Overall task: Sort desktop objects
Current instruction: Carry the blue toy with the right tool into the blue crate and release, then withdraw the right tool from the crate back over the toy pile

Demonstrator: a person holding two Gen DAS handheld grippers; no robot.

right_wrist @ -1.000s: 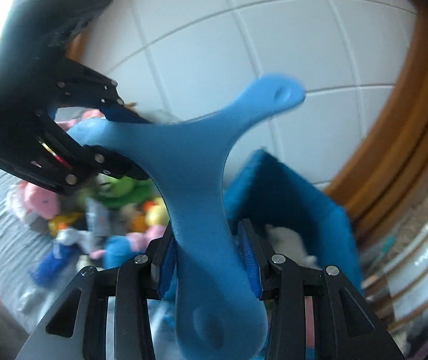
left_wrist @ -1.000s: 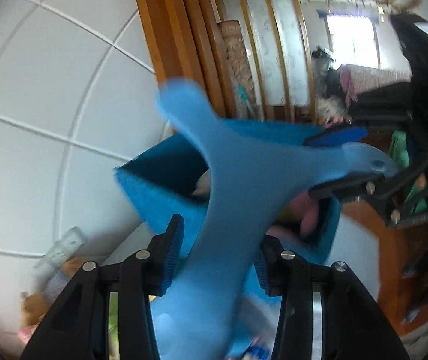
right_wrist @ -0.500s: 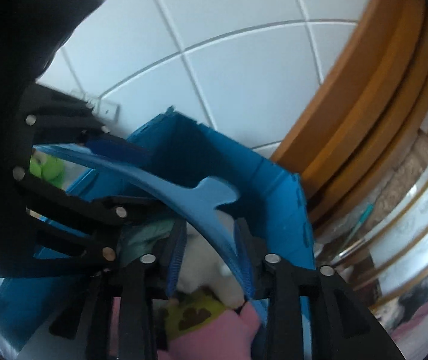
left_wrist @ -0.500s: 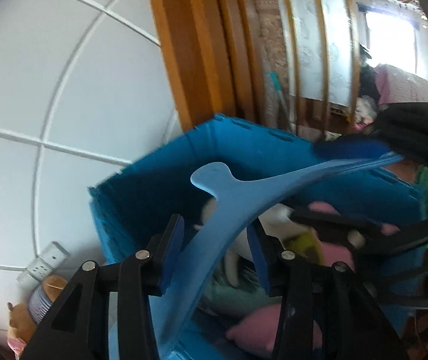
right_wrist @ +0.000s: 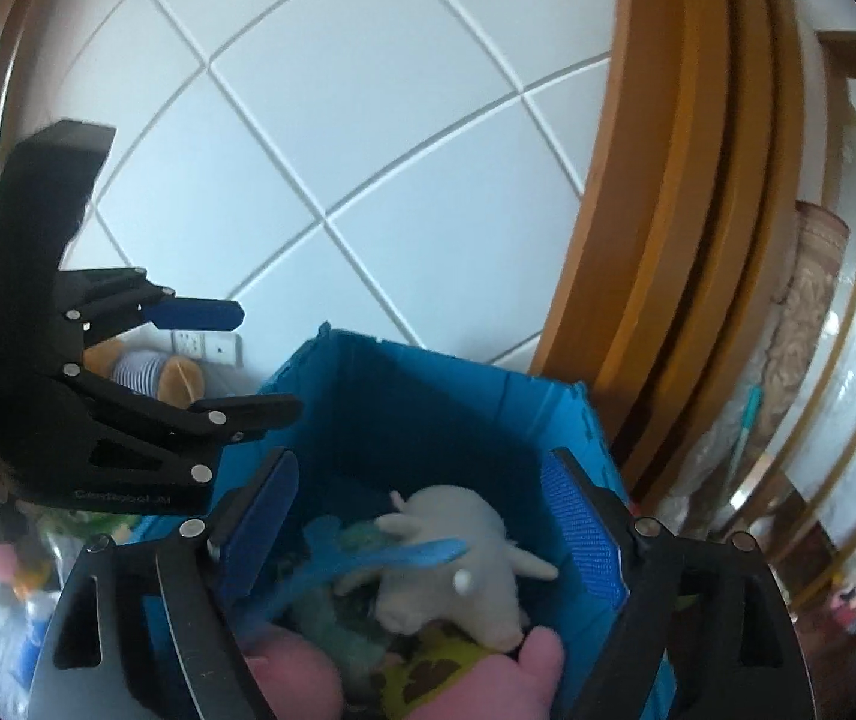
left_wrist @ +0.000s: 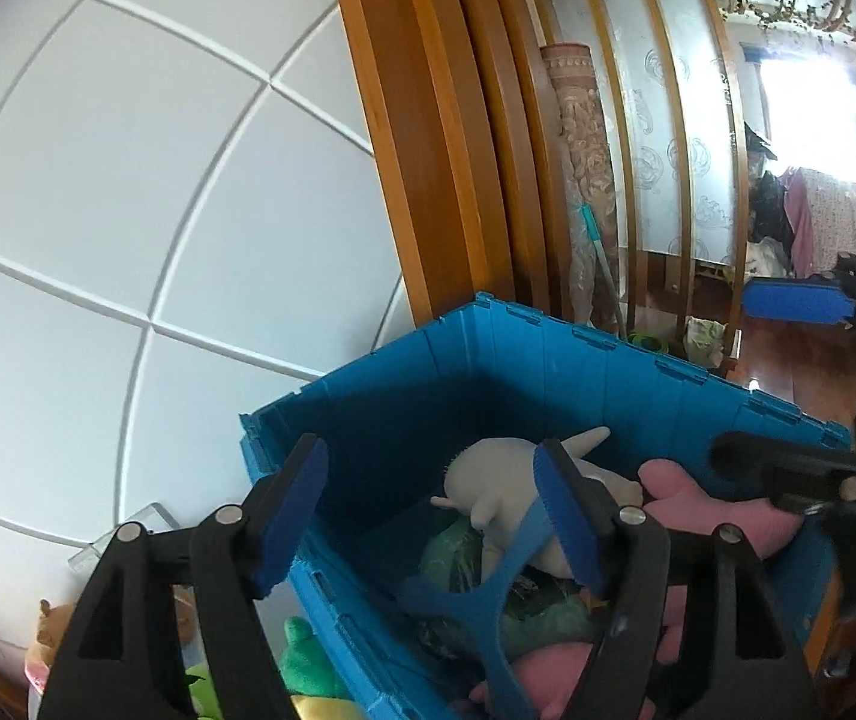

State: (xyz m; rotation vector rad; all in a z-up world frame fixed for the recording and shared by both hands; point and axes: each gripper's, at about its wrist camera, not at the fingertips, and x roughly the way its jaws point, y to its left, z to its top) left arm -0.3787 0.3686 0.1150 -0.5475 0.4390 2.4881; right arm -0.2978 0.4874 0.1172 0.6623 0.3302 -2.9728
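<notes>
Blue plastic crate [left_wrist: 547,384], one, against a white tiled wall [left_wrist: 128,180]. Contents: one blue flat three-armed piece [left_wrist: 487,594] lying loose on the toys; one white plush animal [right_wrist: 457,564]; pink plush [left_wrist: 721,510], count unclear. Left gripper [left_wrist: 433,516]: fingers just opened, spread, pinching nothing, the blue piece below them. Right gripper [right_wrist: 422,534]: fingers just opened, spread wide, empty. Beside the crate: one green plush [left_wrist: 302,654].
</notes>
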